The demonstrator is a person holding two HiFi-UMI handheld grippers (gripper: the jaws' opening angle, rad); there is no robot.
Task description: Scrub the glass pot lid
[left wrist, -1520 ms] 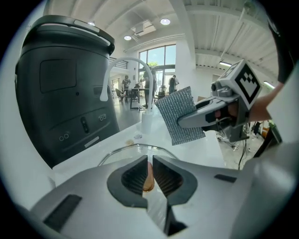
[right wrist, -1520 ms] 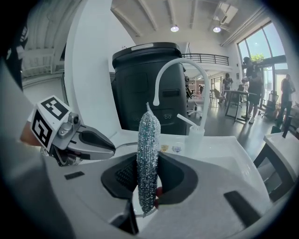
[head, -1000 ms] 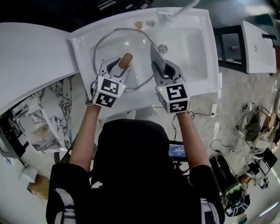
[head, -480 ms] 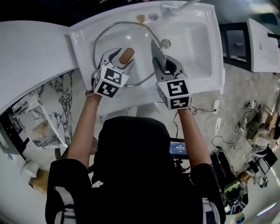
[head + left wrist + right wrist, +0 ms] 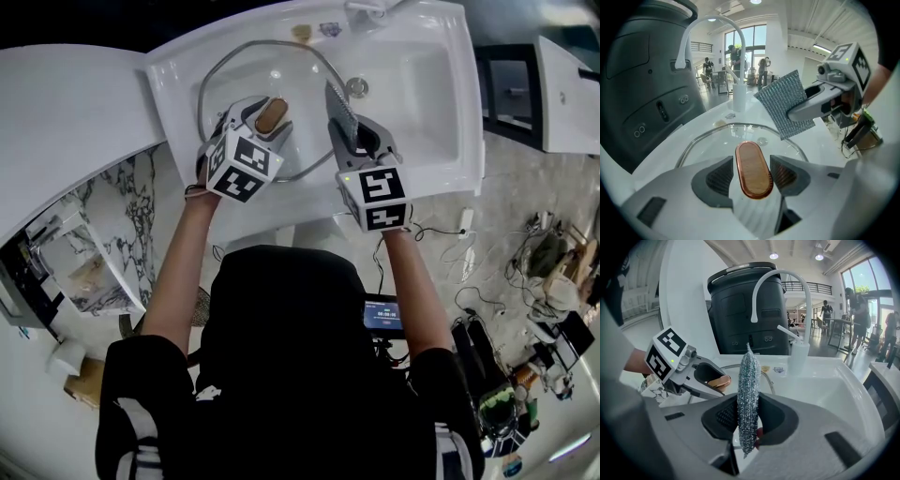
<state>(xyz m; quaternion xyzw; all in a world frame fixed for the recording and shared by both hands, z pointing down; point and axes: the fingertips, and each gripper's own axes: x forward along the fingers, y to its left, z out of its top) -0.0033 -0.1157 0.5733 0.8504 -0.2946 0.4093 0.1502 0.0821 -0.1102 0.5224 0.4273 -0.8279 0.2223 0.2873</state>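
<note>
While the jaws of the left gripper (image 5: 255, 120), just now opening wide, straddle the knob (image 5: 753, 169) of the glass pot lid (image 5: 246, 77) lying at the sink's (image 5: 417, 89) left end, I'd clamp it squarely before the right gripper (image 5: 747, 417), pinching the scouring pad (image 5: 749, 376), scrubs.

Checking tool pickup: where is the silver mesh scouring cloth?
Head view centre: the silver mesh scouring cloth is clamped in the right tongs over the white sink, right of the glass lid's brown handle.
</note>
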